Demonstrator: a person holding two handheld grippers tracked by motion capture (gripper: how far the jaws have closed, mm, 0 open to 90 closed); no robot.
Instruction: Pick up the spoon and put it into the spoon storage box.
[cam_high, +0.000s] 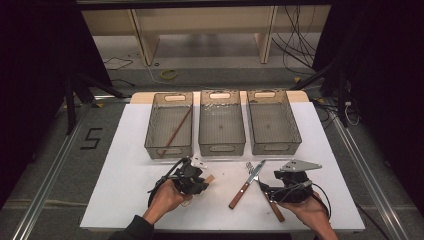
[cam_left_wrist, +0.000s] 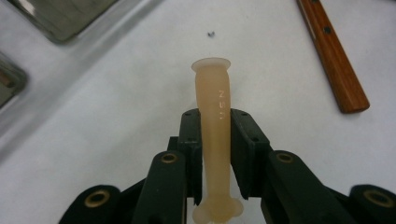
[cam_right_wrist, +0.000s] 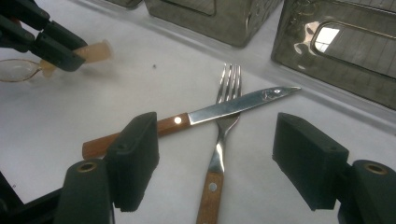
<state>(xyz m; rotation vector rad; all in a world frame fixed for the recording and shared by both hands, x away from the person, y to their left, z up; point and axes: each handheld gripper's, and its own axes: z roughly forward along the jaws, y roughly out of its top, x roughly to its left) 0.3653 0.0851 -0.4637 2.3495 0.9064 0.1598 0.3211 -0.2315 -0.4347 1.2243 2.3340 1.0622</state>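
Note:
My left gripper (cam_high: 201, 179) (cam_left_wrist: 215, 122) is shut on the beige plastic handle of a spoon (cam_left_wrist: 212, 79), which sticks out past the jaws just above the white table (cam_high: 125, 195). The right gripper view shows that gripper (cam_right_wrist: 56, 46) with the handle tip (cam_right_wrist: 95, 51) and the clear spoon bowl (cam_right_wrist: 18, 70) behind it. My right gripper (cam_high: 266, 188) (cam_right_wrist: 219, 129) stands open over a wooden-handled knife (cam_high: 246, 186) (cam_right_wrist: 233, 105) that lies across a wooden-handled fork (cam_high: 277, 212) (cam_right_wrist: 229, 79). Nothing is between its jaws.
Three translucent grey bins stand in a row at the back of the table: left (cam_high: 169, 150), middle (cam_high: 221, 148), right (cam_high: 276, 146). A thin brown stick (cam_high: 176, 131) lies in the left bin. A wooden handle (cam_left_wrist: 334, 51) lies to the right in the left gripper view.

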